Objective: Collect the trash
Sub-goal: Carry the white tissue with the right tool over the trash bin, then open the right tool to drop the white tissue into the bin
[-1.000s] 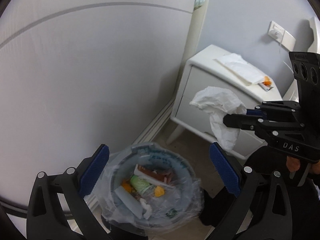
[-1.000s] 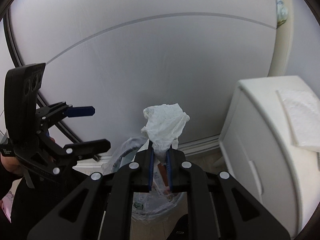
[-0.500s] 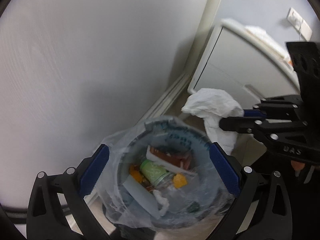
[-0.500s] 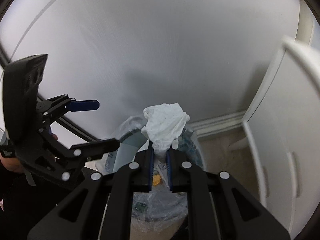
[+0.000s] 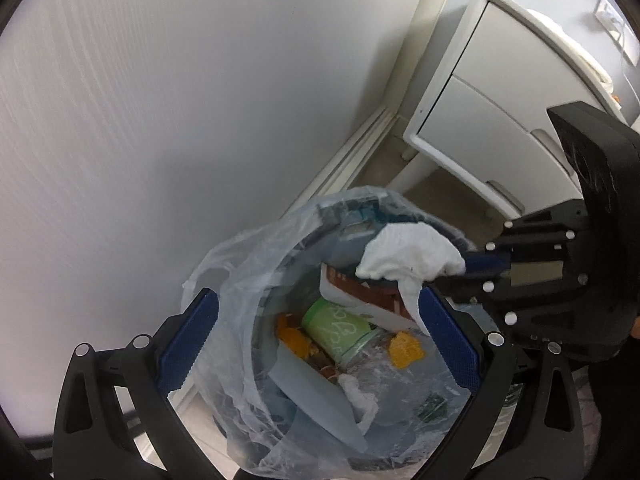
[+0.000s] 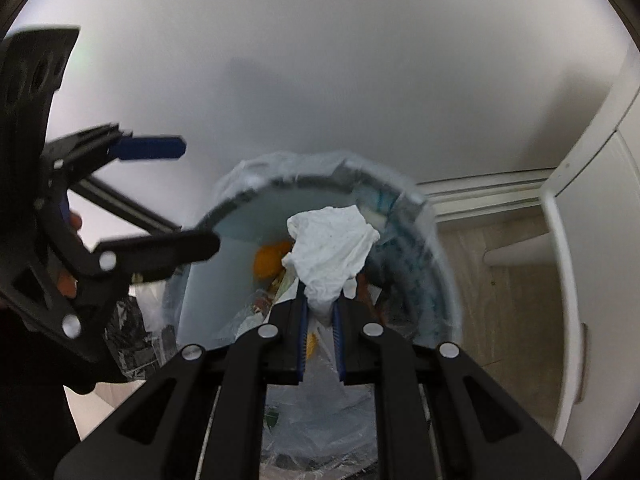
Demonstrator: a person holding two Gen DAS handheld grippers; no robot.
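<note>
A round bin lined with a clear plastic bag stands on the floor against the wall and holds mixed trash, among it a green cup. My right gripper is shut on a crumpled white tissue and holds it over the bin's opening. The tissue also shows in the left wrist view, over the bin's far right rim. My left gripper is open and empty, its blue pads either side of the bin from above.
A white bedside cabinet stands right of the bin, with white paper on top. A pale wall and white skirting run close behind the bin. The cabinet's side is right of the bin.
Both grippers have come down closer to the bin. The right gripper has carried the tissue from beside the bin to over its opening, still shut on it.
</note>
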